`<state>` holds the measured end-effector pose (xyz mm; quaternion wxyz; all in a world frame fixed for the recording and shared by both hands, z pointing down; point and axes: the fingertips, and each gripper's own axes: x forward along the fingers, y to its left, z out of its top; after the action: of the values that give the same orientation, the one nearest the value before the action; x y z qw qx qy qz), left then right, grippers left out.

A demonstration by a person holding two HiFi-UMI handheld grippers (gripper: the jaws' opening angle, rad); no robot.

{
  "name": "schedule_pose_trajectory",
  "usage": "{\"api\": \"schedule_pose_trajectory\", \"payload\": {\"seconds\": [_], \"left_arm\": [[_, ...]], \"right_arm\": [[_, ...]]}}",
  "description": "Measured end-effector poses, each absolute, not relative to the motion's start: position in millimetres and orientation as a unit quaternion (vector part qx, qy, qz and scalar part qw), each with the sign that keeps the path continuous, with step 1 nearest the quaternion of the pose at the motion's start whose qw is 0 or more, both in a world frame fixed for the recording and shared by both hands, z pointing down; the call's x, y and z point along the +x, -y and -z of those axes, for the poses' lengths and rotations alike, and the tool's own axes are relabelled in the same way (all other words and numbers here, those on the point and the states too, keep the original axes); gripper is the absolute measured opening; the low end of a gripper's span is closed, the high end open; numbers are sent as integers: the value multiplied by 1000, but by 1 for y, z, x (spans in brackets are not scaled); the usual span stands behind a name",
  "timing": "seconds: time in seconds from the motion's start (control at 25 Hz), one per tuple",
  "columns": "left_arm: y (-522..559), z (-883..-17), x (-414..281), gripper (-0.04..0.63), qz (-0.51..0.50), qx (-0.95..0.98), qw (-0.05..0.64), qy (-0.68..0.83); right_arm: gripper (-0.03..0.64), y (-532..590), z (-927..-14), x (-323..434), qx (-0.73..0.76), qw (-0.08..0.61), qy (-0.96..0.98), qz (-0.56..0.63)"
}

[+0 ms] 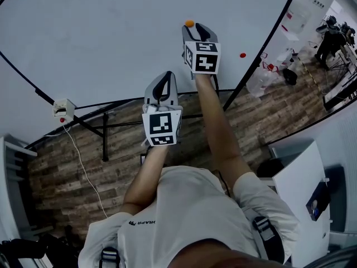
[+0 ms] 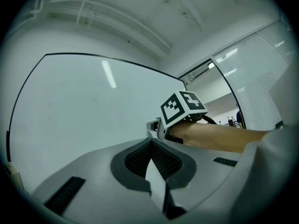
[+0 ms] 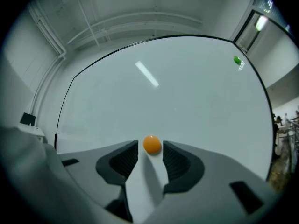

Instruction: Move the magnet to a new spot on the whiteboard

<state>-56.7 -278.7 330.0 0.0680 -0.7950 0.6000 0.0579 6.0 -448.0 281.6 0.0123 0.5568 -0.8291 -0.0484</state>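
Right gripper view: orange magnet (image 3: 152, 144) between spread fingers (image 3: 122, 159), apparently untouched; left fingers (image 2: 139, 160) together.

The magnet (image 3: 152, 144) is bright orange, plain, with a small pale glint on top. The board (image 3: 177, 97) behind it is a flat greyish white, edged in a thin black line. My right gripper (image 3: 150, 149) is pale grey with black ribbed pads, and my left gripper (image 2: 150, 146) has the same grey and black. Each carries a cube (image 1: 202, 57) patterned in black and white squares. Further along the board sit a green magnet (image 3: 237, 59) and a red magnet (image 1: 242, 54). The floor (image 1: 72, 172) is brown wood-grain planks, streaked light and dark. My shirt (image 1: 189, 216) is off-white with small dark lettering.
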Motion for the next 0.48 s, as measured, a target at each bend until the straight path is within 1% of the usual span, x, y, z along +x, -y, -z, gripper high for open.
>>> {"api": "schedule_pose_trajectory", "payload": {"seconds": [0.48], "left_arm": [[278,-338,-51,3,-42,-802,63,-592]], "right_arm": [[151,452,-281,4,555,25,830,51]]}}
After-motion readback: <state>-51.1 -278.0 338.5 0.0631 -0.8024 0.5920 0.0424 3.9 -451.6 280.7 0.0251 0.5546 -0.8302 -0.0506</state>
